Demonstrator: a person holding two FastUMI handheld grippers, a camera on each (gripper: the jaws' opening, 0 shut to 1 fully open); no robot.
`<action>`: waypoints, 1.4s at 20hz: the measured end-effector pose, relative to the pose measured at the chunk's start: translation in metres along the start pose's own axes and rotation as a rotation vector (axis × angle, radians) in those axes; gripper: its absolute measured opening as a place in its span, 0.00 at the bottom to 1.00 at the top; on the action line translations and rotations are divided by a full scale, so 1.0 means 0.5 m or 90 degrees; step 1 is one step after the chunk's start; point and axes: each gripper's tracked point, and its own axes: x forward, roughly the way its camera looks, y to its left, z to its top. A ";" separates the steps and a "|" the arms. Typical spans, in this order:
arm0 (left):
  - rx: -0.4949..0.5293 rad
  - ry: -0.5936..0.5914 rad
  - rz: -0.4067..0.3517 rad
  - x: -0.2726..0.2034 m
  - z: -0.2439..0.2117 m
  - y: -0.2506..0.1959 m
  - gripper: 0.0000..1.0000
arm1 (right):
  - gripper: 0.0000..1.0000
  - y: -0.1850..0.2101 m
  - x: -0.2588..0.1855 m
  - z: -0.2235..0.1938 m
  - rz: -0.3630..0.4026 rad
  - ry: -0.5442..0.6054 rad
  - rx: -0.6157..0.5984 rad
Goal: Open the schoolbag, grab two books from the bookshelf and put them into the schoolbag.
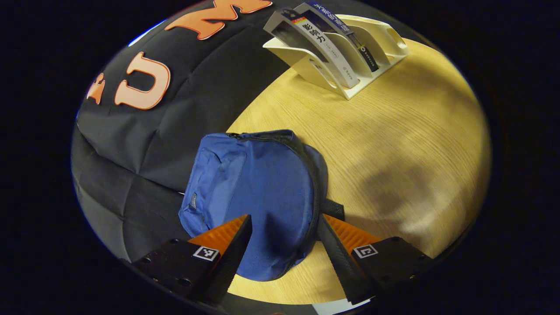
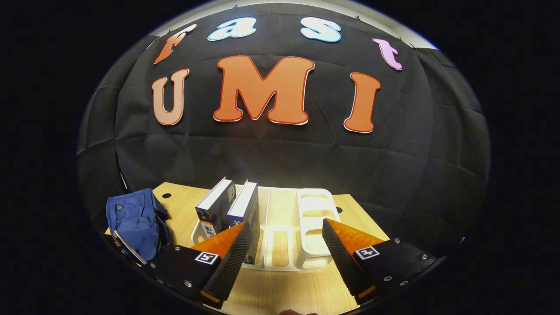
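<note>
The bag [image 1: 258, 197] is lying zipped on the desk [image 1: 393, 144], soft and limp; the zipper is likely the place to grip. Beyond it, the shelf [image 2: 313, 227] is holding two stiff books [image 2: 232, 208] upright. Left fingers [image 1: 284, 236] and right fingers [image 2: 286, 243] are gaping, empty.

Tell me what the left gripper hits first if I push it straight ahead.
Most likely the blue schoolbag: it lies on the table directly between and beyond the left gripper's open fingers. Depth is hard to judge.
</note>
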 end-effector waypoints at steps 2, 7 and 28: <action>-0.008 0.008 -0.029 0.008 0.002 -0.011 0.84 | 0.97 0.004 0.002 0.003 0.004 -0.002 0.002; -0.033 0.016 -0.030 0.009 0.012 0.013 0.26 | 0.97 0.007 0.004 0.008 0.007 -0.006 -0.004; -0.251 -0.099 -0.100 -0.092 0.156 0.388 0.01 | 0.97 0.286 0.129 0.092 0.200 0.139 -0.063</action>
